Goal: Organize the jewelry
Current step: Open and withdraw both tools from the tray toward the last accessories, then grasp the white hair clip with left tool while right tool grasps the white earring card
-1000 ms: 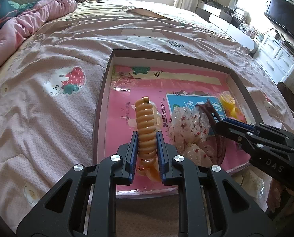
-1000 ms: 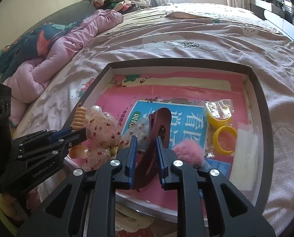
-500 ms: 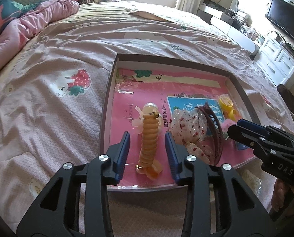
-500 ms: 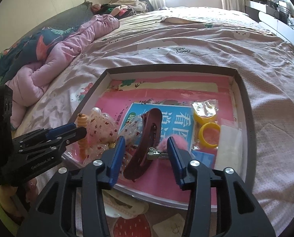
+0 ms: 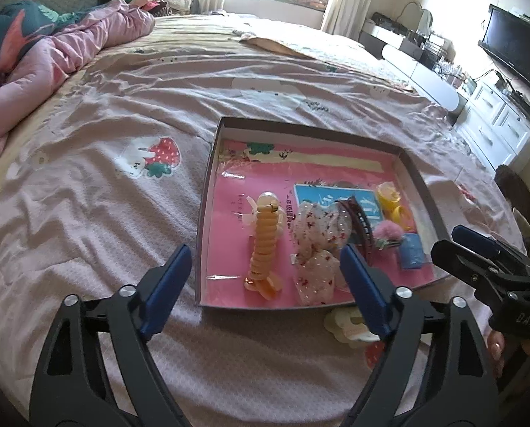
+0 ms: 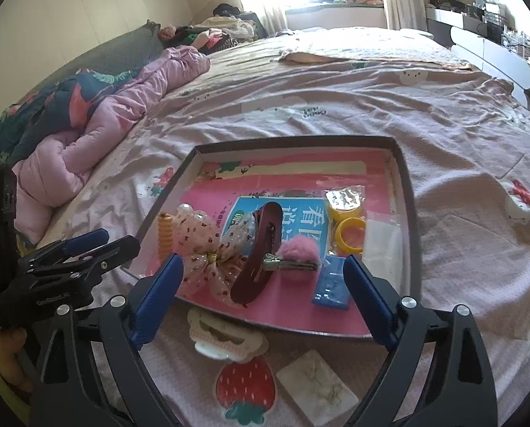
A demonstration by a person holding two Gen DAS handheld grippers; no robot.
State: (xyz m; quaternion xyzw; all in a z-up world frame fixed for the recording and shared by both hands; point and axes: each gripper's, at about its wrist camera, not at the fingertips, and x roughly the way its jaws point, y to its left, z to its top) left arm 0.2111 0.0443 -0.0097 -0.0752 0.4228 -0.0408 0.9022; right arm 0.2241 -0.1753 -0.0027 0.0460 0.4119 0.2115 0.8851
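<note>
1. Left gripper [image 5: 265, 281]: jaws wide apart and opening, nothing between the pads; it hovers over the tray's near edge.
2. Right gripper [image 6: 263, 293]: jaws wide apart and opening, gripping nothing.
3. Tray [image 5: 421, 181]: rests on the bed [image 5: 105, 213], near its foot-side edge.
4. Orange spiral hair tie [image 5: 263, 245]: lies in the tray's near-left area.
5. Dark red hair clip [image 6: 259, 249]: lies mid-tray, between a spotted bow [image 6: 208, 249] and a pink pompom clip [image 6: 297, 251].
</note>
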